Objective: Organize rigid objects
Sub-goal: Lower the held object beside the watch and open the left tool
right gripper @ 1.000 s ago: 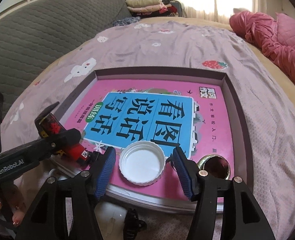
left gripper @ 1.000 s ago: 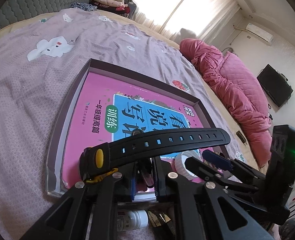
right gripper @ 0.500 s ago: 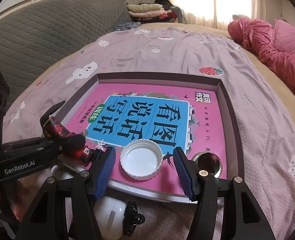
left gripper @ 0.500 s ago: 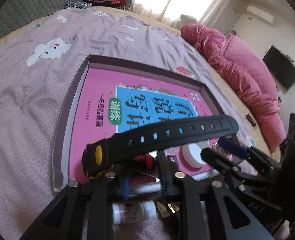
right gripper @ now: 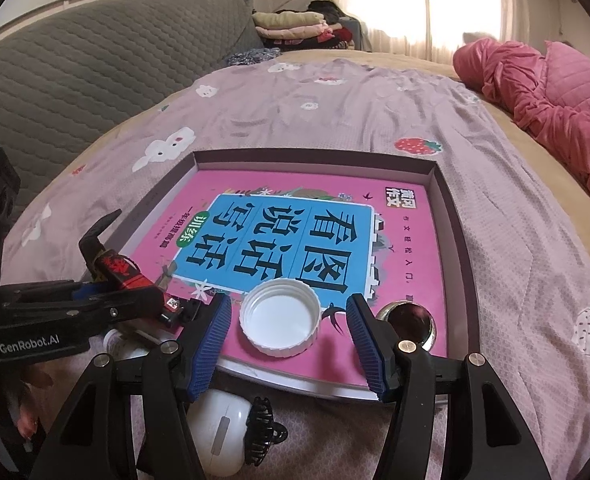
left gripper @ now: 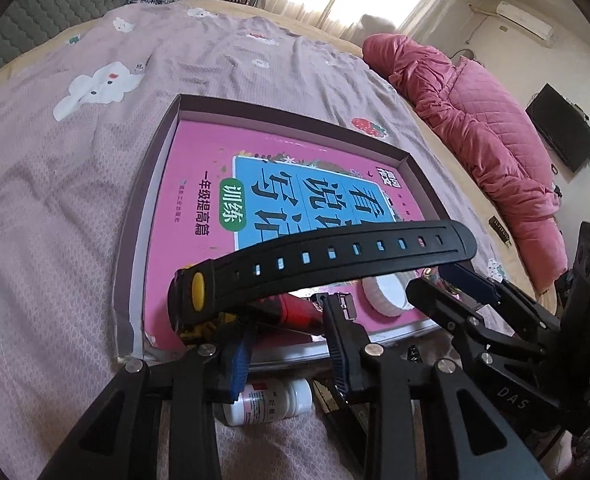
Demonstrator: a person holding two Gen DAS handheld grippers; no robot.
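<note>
Left gripper (left gripper: 289, 344) over the near-left corner of the tray (left gripper: 295, 122), jaws opening — watch (left gripper: 323, 264) lying between them with its red body (left gripper: 295, 312) low in the gap and the black strap arching up over the fingers; pads look clear of it, so probably a release in progress, watch resting on the book (left gripper: 199, 160) inside the tray. Pointed steeply down, which suits a set-down rather than a carry. Right gripper (right gripper: 289, 322) parked at the tray's near edge, fingers well apart, straddling the white cap (right gripper: 281, 322) without touching — cap open side up on the book, likely already placed. Round metal lid (right gripper: 409, 320) just beside it, near the tray's right wall. Outside the tray on the bedsheet (right gripper: 335, 100), not yet sorted: pill bottle (left gripper: 269, 400), white mouse (right gripper: 219, 432), black hair clip (right gripper: 263, 432). Book as tray floor gives a flat hard base on a soft bed — sensible for small rigid items. Risk: strap snagging a finger on pull-back.
</note>
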